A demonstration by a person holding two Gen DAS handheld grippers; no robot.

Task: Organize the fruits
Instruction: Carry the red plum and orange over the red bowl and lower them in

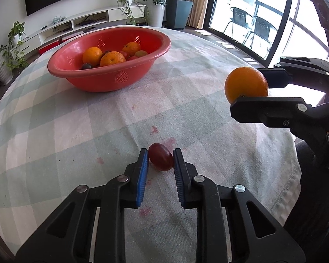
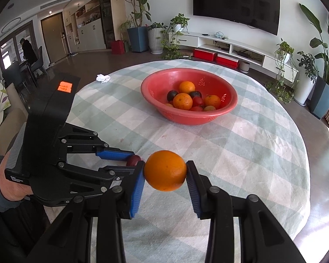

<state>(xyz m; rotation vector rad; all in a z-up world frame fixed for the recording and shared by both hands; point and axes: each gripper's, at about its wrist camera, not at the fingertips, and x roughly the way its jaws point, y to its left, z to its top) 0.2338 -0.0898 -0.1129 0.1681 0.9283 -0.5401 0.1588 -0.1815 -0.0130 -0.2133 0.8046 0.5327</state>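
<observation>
Left tongs (image 1: 160, 157) low over the worktop (image 1: 54, 131), blue ribbed pads straddling a small dark-red fruit (image 1: 160, 157); jaws narrowly parted, left pad just beside the skin, right pad perhaps touching, though hard to tell from this angle whether any squeeze is on yet. Fruit resting on the cloth, oval, long axis slanting from near-right to far-left between the pads, so a straight close looks likely to catch it across the short side. Right tongs (image 2: 165, 171) raised to the right, clamped on a round orange (image 2: 165, 170), pebbled peel, pads pressing at opposite sides, clear of the cloth. Red plastic bowl (image 1: 160, 43) well ahead and to the left of the left tongs, perforated walls, already holding oranges, dark plums and red fruit. Left side nearer the bowl, by the look of it. Checked cloth pale green and white, woven, marked with reddish stains around the small fruit. Smooth glossy skin there; probably soft, wanting a light grip.
</observation>
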